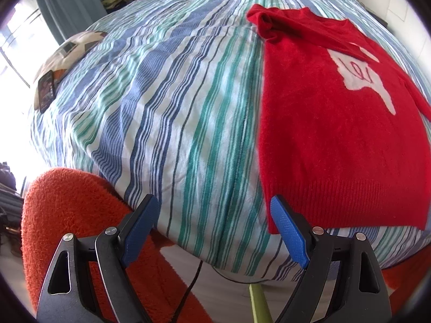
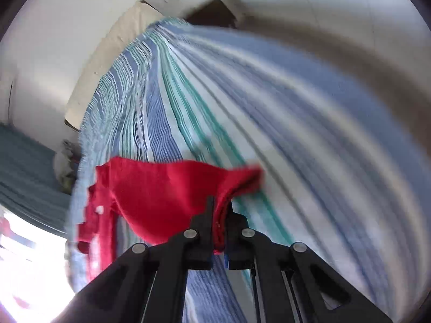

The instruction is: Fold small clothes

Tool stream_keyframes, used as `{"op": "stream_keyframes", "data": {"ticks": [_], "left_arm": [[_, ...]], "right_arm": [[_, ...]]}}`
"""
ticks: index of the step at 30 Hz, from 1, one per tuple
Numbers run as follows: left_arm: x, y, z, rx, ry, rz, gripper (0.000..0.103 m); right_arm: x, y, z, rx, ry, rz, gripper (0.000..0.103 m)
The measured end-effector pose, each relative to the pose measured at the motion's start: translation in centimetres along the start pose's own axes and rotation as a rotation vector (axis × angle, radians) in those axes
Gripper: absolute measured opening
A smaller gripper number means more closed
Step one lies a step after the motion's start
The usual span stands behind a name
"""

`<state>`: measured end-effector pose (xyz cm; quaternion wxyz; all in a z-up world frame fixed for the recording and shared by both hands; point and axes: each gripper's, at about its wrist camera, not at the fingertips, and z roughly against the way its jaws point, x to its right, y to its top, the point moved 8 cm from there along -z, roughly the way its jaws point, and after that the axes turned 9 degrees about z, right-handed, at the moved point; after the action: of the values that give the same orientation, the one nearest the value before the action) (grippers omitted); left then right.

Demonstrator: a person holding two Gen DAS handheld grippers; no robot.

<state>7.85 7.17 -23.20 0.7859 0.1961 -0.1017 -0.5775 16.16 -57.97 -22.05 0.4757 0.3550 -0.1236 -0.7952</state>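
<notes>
A small red knitted sweater (image 1: 336,123) with a white figure on its front lies on the striped bed cover (image 1: 167,102), on the right of the left wrist view. Its ribbed hem is near the bed's front edge and one sleeve is bunched at the far end. My left gripper (image 1: 212,215) is open and empty, above the bed's front edge, its right finger just beside the hem corner. My right gripper (image 2: 221,212) is shut on a fold of the red sweater (image 2: 161,196) and holds it lifted above the striped cover (image 2: 296,134). That view is motion-blurred.
An orange fluffy rug (image 1: 67,204) lies on the floor at the bed's near left corner. A patterned cushion (image 1: 72,51) and a dark phone (image 1: 46,88) sit at the bed's left edge. A black cable (image 1: 194,282) hangs below the bed. Pillows are at the far end.
</notes>
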Motion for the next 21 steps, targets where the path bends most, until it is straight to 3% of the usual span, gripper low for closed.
{"op": "stream_keyframes", "data": {"ticks": [2,5,7,13,16,17,18,21], "left_arm": [[-0.3,0.0,-0.5,-0.017,-0.001,0.018,0.087],[0.0,-0.1,-1.2,-0.041,-0.004,0.018,0.087],[0.4,-0.1,-1.0,-0.034,-0.005,0.005,0.087],[0.2,-0.2,0.0,-0.009,-0.002,-0.025,0.087],[-0.3,1.0,1.4,0.021,0.001,-0.024,0.087],[-0.4,1.5,2.0,0.04,0.0,-0.024,0.087],[-0.5,2.3,3.1,0.067,-0.006,-0.023,0.087],[-0.1,6.2,7.0,0.165,-0.061,-0.013,0.087]], "right_arm": [[0.3,0.7,1.4,0.041,-0.114,0.084,0.004],[1.7,0.2,-0.3,-0.019,-0.23,0.124,0.004],[2.6,-0.6,-1.8,-0.068,-0.274,0.149,0.004],[2.9,-0.1,-2.1,-0.083,-0.323,0.154,0.006],[3.2,-0.1,-0.6,-0.094,-0.382,0.139,0.035],[3.8,-0.3,0.3,-0.107,-0.44,0.137,0.06],[4.3,-0.5,1.3,-0.116,-0.487,0.125,0.075],[4.9,-0.6,4.6,-0.081,-0.51,0.061,0.075]]}}
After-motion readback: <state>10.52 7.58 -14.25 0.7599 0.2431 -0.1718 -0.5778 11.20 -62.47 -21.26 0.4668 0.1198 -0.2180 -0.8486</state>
